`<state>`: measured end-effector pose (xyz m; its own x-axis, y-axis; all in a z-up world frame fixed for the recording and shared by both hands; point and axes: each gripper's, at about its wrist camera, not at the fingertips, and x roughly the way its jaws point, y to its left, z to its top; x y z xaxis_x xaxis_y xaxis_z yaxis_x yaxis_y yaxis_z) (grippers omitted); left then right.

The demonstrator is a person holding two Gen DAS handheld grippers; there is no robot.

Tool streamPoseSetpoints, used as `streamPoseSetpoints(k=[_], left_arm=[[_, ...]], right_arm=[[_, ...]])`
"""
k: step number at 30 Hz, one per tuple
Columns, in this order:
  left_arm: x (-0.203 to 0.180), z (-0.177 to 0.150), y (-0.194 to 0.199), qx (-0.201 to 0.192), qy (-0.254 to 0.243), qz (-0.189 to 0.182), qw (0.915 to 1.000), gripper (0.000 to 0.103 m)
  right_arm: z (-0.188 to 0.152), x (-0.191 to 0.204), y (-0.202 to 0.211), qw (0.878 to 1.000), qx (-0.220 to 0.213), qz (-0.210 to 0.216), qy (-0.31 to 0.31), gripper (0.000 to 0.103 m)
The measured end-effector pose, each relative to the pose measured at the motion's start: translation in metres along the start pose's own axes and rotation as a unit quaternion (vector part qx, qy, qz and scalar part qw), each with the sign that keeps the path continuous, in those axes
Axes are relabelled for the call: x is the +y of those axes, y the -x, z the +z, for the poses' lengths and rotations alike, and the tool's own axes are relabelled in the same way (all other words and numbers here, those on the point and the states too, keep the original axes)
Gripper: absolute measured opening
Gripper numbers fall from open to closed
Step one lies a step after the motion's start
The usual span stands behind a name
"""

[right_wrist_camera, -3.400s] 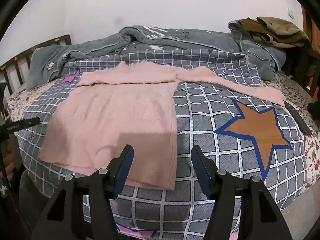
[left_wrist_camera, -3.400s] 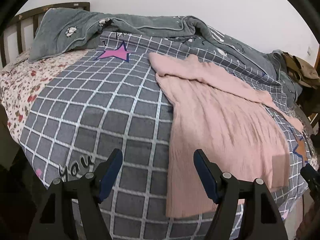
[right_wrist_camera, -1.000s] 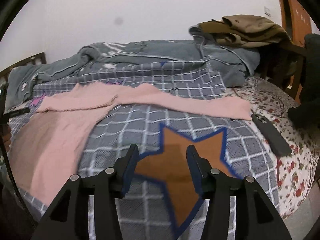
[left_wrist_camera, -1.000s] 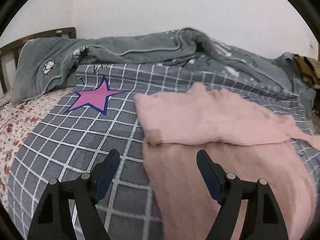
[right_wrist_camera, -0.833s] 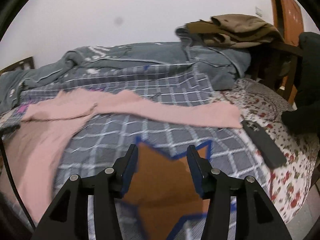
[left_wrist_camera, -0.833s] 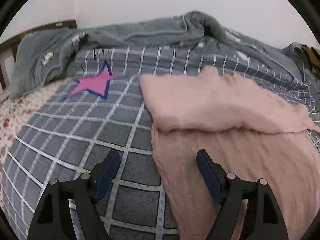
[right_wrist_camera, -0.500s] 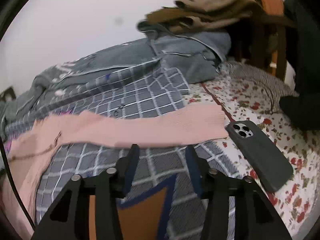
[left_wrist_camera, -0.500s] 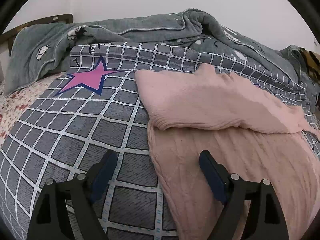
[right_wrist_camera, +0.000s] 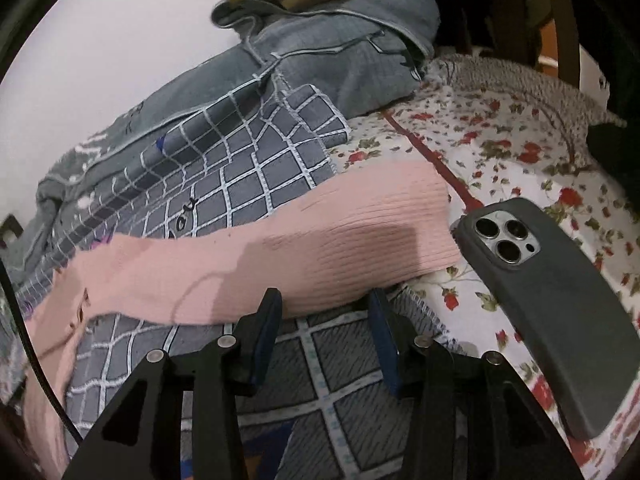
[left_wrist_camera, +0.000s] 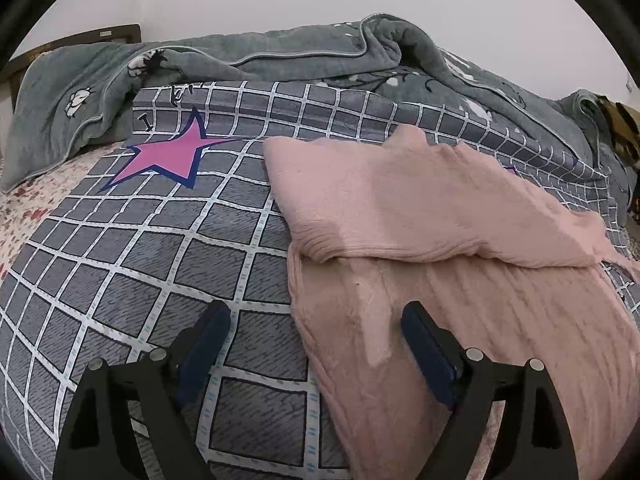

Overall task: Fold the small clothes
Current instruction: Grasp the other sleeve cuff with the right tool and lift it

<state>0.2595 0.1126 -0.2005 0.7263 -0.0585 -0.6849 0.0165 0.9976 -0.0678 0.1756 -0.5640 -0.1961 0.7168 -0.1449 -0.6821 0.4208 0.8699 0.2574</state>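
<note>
Step in hand, as judged: reaching for the outstretched sleeve (right_wrist_camera: 352, 240) of the pink sweater (left_wrist_camera: 460, 320) spread flat on the bed (left_wrist_camera: 160, 260). Right hand-held gripper (right_wrist_camera: 324, 308) released, jaws part-spread just short of the cuff at 12 o'clock; next it must nose onto the cuff edge, pinch, and carry it across, clear of the phone (right_wrist_camera: 552, 300) at 2 o'clock. Left hand-held gripper (left_wrist_camera: 316, 320) released, jaws just opened wider, astride the sweater's side edge, other sleeve already folded across the chest; ribbed knit, soft, limp.

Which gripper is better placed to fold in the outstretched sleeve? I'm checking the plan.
Probably the right gripper: its open fingers straddle the pink sleeve edge near the cuff. The left gripper hovers over the sweater's body.
</note>
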Motion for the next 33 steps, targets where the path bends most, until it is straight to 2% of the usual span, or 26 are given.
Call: streamPoseSetpoints(k=[7,13,17,21,25,29,31,33], left_arm=[[0.000,0.001,0.000,0.000,0.001,-0.002,1.0000,0.088],[0.000,0.001,0.001,-0.001,0.003,-0.003,1.0000,0.088],[0.000,0.001,0.001,-0.001,0.003,-0.003,1.0000,0.088],[0.001,0.001,0.001,-0.002,0.007,-0.007,0.9999,0.088],[0.002,0.001,0.001,-0.003,0.010,-0.011,0.9999,0.088],[0.003,0.002,0.002,-0.004,0.014,-0.015,0.9998,0.088],[0.003,0.002,0.003,-0.004,0.015,-0.017,0.9997,0.088],[0.003,0.002,0.003,-0.005,0.015,-0.016,0.9997,0.088]], right_arm=[[0.009,-0.011,-0.003,0.999,0.000,0.018,-0.044,0.045],[-0.005,0.005,0.008,0.999,0.007,0.022,-0.027,0.052],[0.000,0.001,-0.005,0.999,0.014,0.033,-0.035,0.051],[0.007,-0.013,-0.010,0.996,0.008,0.032,-0.082,0.029],[0.013,-0.024,-0.012,0.992,0.007,0.050,-0.115,0.024],[0.011,-0.018,0.002,0.994,-0.033,0.026,-0.105,0.024],[0.013,-0.015,0.001,0.995,-0.035,0.025,-0.094,0.008],[0.015,-0.020,-0.003,0.993,-0.027,0.030,-0.112,0.005]])
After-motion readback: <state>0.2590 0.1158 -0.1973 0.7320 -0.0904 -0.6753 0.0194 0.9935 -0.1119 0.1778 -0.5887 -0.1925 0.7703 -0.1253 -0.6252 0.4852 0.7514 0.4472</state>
